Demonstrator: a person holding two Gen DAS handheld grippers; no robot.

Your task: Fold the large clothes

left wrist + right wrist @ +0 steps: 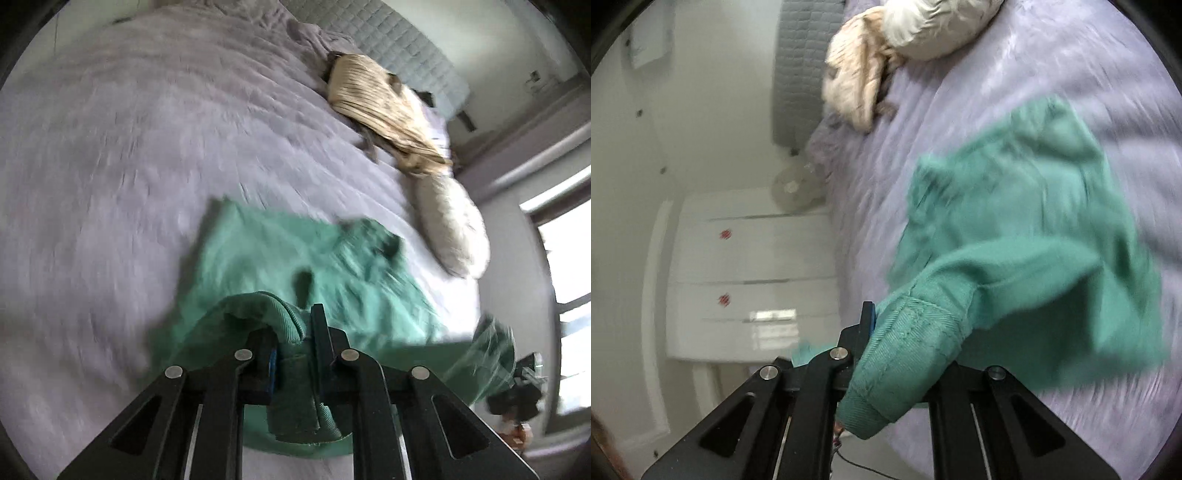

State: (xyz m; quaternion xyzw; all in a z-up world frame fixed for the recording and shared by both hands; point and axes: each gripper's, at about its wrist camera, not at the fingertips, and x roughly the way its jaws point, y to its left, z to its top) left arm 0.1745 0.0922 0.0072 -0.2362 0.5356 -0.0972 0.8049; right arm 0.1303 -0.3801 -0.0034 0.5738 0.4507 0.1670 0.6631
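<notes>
While the lilac bedspread (pixel 129 177) fills both views, a green sweatshirt (pixel 280 258) lies partly on it below a beige pleated garment (pixel 380 110) and a white fluffy pillow (pixel 454 229), with both ribbed ends lifted. The left gripper (pixel 291 339) is clamped on one ribbed edge, the right gripper (pixel 905 332) on a ribbed cuff that hides its far finger. Only the right wrist view shows the white drawer unit (pixel 750 280) and fan (pixel 792 188) beside the bed; only the left shows the window (pixel 569 258).

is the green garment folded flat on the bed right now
No: the green garment hangs bunched from the right gripper, whose jaws pinch its ribbed hem, and the rest trails loosely over the lilac bedspread.
</notes>
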